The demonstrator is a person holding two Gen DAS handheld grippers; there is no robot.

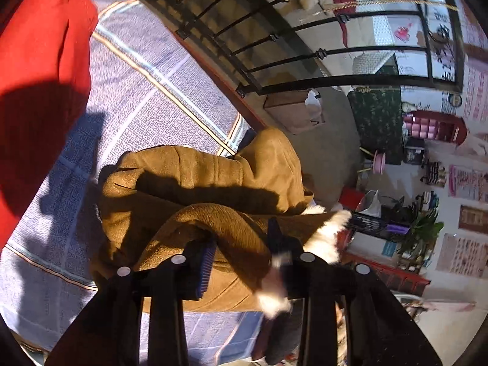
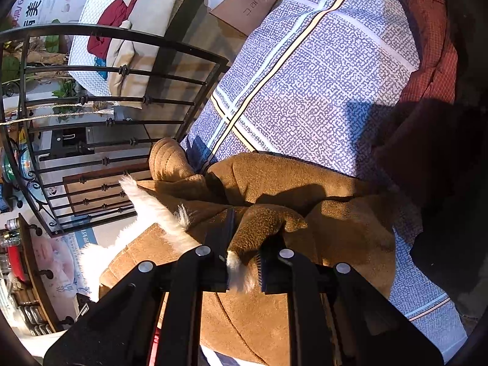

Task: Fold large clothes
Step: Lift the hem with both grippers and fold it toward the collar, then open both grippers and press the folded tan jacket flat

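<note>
The task's garment is a brown suede-like coat (image 1: 195,183) with white fleece trim (image 1: 328,235). It lies bunched on a bed covered by a blue-and-white patterned sheet (image 1: 146,103) crossed by pale and tan stripes. The coat sits at the near edge of the bed, close to a black metal bed rail (image 1: 305,45).

Left gripper (image 1: 242,244): the jaws stand partly apart. A rolled fold of the brown coat runs across the gap between them. The blue ribbed pad of the left-hand finger (image 1: 207,262) lies against that fold. The right-hand finger is partly covered by white fleece, so contact on that side cannot be confirmed. Whether the pads press on the cloth cannot be told from this view.

Right gripper (image 2: 244,241): the jaws are nearly closed and pinch a peaked fold of the same coat (image 2: 265,222). A tuft of white fleece (image 2: 236,267) shows between the fingers, near the camera.

A red blanket (image 1: 39,61) occupies the far left of the left wrist view. In the right wrist view a rust-red checked quilt (image 2: 430,61) lies at the far right, on the sheet (image 2: 320,76). The rail (image 2: 106,122) stands to the left, and a brown paper bag (image 2: 253,0) rests beyond the bed.
</note>
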